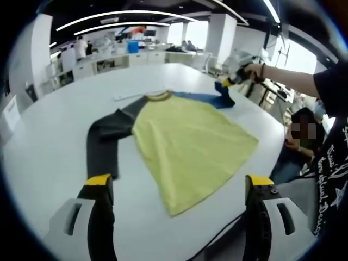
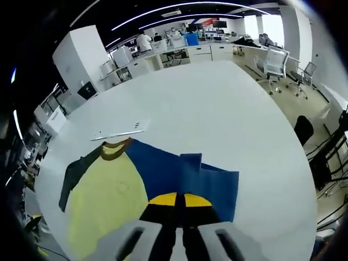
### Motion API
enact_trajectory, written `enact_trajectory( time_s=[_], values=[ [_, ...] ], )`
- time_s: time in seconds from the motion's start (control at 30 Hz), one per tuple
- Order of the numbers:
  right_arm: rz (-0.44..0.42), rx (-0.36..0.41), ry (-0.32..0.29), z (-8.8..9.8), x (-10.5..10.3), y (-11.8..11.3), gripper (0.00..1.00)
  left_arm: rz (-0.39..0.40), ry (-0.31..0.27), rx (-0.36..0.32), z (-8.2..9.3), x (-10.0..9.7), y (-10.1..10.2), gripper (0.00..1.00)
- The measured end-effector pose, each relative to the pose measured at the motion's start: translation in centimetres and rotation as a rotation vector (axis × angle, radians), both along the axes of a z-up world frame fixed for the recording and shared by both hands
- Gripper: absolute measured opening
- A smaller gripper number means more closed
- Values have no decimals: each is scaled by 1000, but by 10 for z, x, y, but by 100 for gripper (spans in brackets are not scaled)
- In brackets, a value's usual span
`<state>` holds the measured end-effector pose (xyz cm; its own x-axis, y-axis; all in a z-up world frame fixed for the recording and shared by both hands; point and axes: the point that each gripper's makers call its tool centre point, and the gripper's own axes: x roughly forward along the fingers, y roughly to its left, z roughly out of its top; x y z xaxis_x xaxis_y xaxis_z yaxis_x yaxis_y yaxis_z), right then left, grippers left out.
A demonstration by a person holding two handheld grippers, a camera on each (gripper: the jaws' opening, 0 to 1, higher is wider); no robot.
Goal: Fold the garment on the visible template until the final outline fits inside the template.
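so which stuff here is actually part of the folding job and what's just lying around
Part of the job:
- yellow shirt
- its blue sleeve, pinched in the right claw
- its dark sleeve
- left claw, open

Just lying about:
- flat white strip on the white table
- office chairs

Open-plan office / lab space. Big white table (image 2: 217, 109) w/ rounded edges takes the foreground. Past its far edge: rows of white cabinets and desks (image 2: 185, 54), monitors (image 2: 205, 24) on top, a blue bin (image 2: 191, 39), people standing by the benches (image 2: 144, 41). White square pillars (image 2: 81, 54); dark ceiling w/ long curved light strips (image 1: 125, 13). Off the table's right edge: white mesh office chairs (image 2: 274, 62) on a pale floor, black chair (image 2: 303, 129) closer in. Bright windows (image 1: 296, 54) on the right side in left gripper view; a seated person (image 1: 302, 141) beside the table edge there.
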<state>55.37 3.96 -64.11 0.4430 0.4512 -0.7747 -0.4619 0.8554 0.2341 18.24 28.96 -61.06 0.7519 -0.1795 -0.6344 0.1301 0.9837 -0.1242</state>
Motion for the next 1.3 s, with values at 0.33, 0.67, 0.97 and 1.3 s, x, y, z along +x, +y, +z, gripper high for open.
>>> enact_trajectory(
  time_s=[0.33,0.67,0.97,1.3],
  values=[
    [45,16,4,2,-6,33,0,1,5,-6,-2,-2,2,97],
    [72,29,0,6,-5,59,0,3,3,-8,-2,-1,5,97],
    [99,43,-5,11,-13,84,0,0,6,-12,-5,0,8,96],
    [156,40,-18,10,-28,123,0,-4,10,-13,-6,0,7,96]
  ],
)
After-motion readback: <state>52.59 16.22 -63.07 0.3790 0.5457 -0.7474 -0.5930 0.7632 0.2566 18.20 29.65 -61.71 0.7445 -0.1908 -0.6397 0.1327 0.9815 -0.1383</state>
